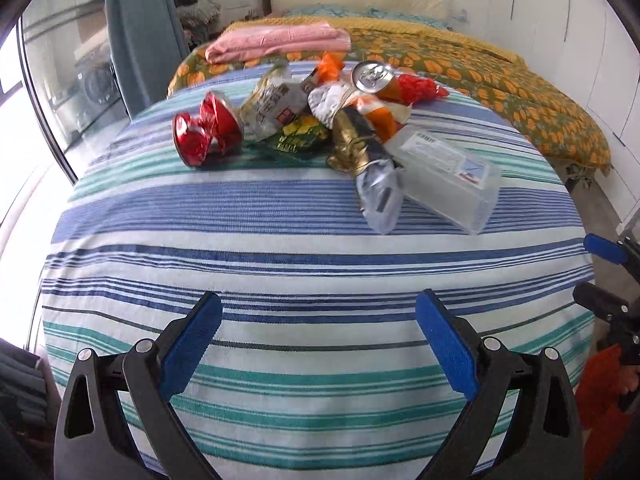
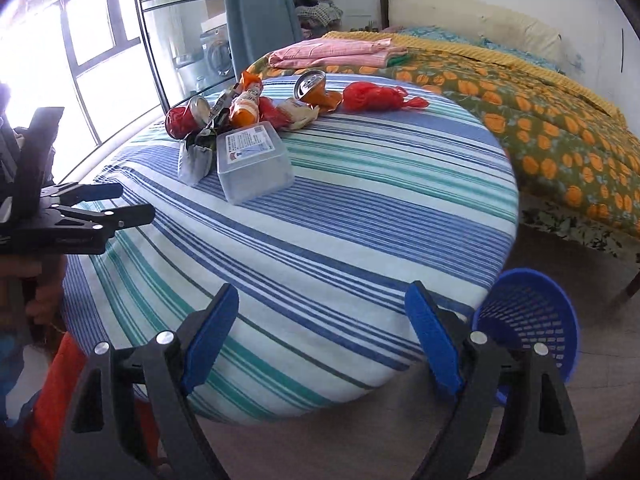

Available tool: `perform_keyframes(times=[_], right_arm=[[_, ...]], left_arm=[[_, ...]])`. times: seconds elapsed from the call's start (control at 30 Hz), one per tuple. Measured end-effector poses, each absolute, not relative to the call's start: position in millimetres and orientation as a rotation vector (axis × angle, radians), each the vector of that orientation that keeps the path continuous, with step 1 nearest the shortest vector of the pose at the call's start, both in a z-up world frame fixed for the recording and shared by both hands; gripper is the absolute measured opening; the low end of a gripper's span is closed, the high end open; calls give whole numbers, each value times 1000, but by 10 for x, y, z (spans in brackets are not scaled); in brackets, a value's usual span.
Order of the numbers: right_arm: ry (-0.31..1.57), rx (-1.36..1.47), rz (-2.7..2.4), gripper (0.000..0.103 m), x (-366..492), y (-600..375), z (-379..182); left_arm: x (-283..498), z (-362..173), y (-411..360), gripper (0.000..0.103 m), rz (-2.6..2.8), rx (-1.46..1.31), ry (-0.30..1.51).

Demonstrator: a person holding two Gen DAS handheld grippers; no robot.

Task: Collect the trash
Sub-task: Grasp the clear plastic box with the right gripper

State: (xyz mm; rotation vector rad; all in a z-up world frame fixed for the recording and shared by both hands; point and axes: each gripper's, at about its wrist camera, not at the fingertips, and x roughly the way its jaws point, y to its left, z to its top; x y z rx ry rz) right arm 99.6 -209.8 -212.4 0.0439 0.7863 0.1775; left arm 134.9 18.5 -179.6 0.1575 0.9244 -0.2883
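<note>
I see the trash pile [image 1: 320,120] bunched at the table's twelve o'clock edge on the striped cloth [image 1: 304,240]: a crushed red can [image 1: 206,132], a silver-topped can [image 1: 372,77], crumpled wrappers [image 1: 276,104] and a clear plastic box [image 1: 448,176] at the pile's four o'clock. My left gripper [image 1: 319,340] and right gripper [image 2: 322,344] both gape wide, holding nothing. A blue basket [image 2: 532,320] stands on the floor at the table's four o'clock.

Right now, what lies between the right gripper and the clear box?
Only bare striped cloth between the open right gripper and the clear box, in the right wrist view.
</note>
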Motion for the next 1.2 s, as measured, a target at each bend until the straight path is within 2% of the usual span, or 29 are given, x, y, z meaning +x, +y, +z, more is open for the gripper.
perform_keyframes(times=[0.47, 0.73, 0.77, 0.8, 0.83, 1.2], right_arm=[[901, -1, 388, 83, 2046, -1729, -1788], [1003, -150, 415, 83, 2370, -1332, -2008], [1006, -160, 410, 79, 2371, -1321, -2032], [1009, -160, 402, 65, 2364, -1322, -2043], [1012, -154, 398, 62, 2349, -1337, -2048], [962, 28, 73, 62, 2160, -2169, -1991]], left_arm=[[1385, -1844, 146, 98, -296, 181, 950], [1381, -1839, 148, 98, -296, 180, 950], [1380, -1839, 146, 98, -296, 180, 949], [1379, -1839, 146, 98, -296, 180, 949], [1378, -1839, 146, 98, -296, 180, 949], [1374, -1819, 138, 98, -293, 179, 948]])
